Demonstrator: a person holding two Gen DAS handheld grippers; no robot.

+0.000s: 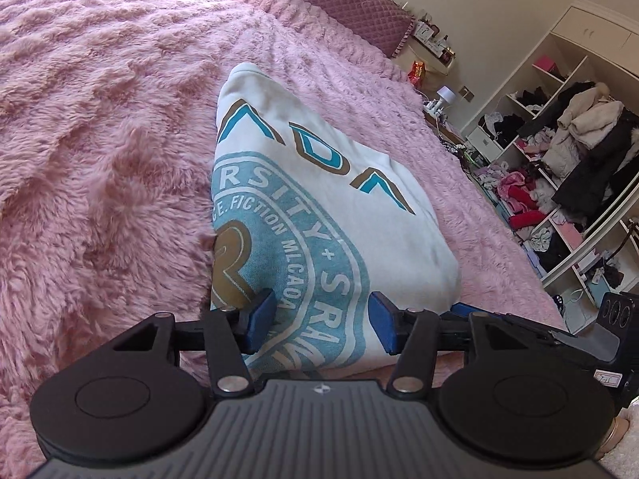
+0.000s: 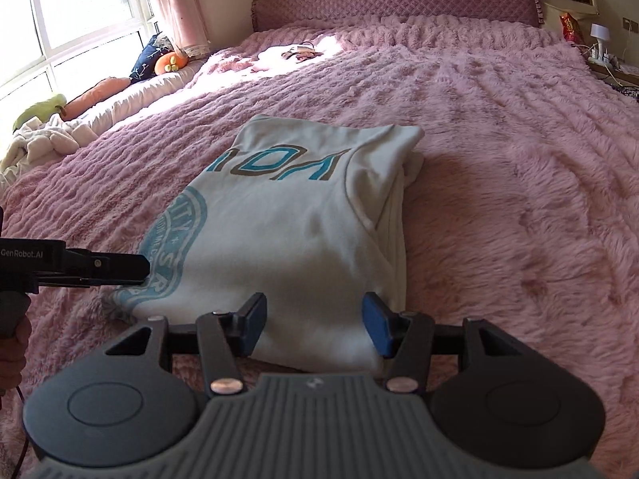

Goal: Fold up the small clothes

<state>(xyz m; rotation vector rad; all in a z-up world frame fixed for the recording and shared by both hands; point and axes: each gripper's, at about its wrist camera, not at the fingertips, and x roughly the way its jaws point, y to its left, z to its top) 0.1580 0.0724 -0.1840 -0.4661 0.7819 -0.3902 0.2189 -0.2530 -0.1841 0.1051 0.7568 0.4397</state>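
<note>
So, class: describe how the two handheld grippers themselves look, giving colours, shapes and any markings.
Each gripper, left and right, has black linkage arms with silver rivets, blue pads on the fingers, two round black discs and a ribbed grey body. In the right wrist view, the left gripper's black side reads "GenRobot.AI" in white, with a dark cable hanging below the hand.

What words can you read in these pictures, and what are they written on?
"RSITY + SRA": blue round print on the white shirt, cut off by a fold.
"FICTION MLCAOA": inner ring of the same print.
"ADA": big teal letters on the shirt, partly folded away.
"GenRobot.AI": side of the left gripper.
Red snack bag and shelf items by the headboard: too small to read.
</note>
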